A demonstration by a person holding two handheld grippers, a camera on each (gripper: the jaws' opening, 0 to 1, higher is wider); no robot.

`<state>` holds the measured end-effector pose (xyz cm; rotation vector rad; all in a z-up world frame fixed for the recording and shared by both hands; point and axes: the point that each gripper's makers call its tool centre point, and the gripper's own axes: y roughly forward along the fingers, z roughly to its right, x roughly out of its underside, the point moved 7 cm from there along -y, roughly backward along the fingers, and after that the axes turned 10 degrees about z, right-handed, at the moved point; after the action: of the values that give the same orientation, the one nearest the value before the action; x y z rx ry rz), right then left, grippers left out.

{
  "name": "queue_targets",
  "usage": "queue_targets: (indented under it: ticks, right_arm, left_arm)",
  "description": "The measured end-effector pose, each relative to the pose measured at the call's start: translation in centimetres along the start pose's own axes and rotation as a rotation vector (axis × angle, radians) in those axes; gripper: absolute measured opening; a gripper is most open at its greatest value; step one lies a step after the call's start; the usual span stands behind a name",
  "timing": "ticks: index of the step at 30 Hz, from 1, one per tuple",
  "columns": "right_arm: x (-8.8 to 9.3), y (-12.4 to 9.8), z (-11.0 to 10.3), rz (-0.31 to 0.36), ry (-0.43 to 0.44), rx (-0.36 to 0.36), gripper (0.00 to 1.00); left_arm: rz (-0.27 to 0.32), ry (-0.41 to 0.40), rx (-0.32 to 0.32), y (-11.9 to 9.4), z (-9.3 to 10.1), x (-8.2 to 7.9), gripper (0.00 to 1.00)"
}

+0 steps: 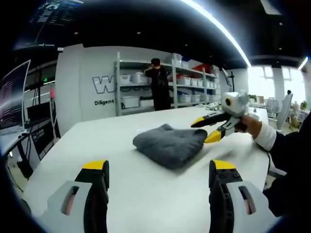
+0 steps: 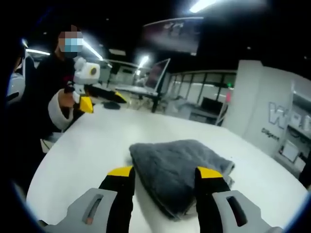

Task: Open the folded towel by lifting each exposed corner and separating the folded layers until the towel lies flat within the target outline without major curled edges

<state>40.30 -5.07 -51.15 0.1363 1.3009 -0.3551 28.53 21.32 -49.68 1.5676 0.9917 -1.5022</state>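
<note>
Between the spread tips of our right gripper (image 2: 164, 175) lies the near edge of the folded grey towel (image 2: 177, 170), just beyond the yellow pads, not yet pinched. Our left gripper (image 1: 159, 171) also stands open and empty, with bare white table (image 1: 97, 141) ahead of its tips and the towel well beyond them. The towel looks soft, thick and light; we judge it will sag and drag, so we should pinch one exposed corner of the top layer only. Farther off stand shelves (image 1: 146, 80) and a person (image 1: 158, 82).

white table (image 1: 146, 189), folded grey towel (image 1: 170, 144) on it
</note>
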Motion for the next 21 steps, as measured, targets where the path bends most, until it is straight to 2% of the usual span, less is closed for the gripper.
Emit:
queue_targets:
  ticks: [8,13,16,21]
  right_arm:
    - [0.3,-1.1,0.4,-0.012,0.001,0.025,0.45]
    - [0.5,-2.1,0.7,-0.007,0.012,0.057,0.42]
    - [0.7,-2.5,0.8,-0.011,0.022,0.062,0.41]
    - [1.1,-3.0,0.6,-0.021,0.023,0.065,0.39]
  left_arm:
    - [0.012,-0.010,0.010,1.3,0.3,-0.1,0.80]
    - [-0.002,0.007,0.018,2.2,0.4,0.4,0.78]
    - [-0.025,0.013,0.023,2.7,0.5,0.8,0.78]
    - [-0.026,0.021,0.031,3.2,0.6,1.0,0.75]
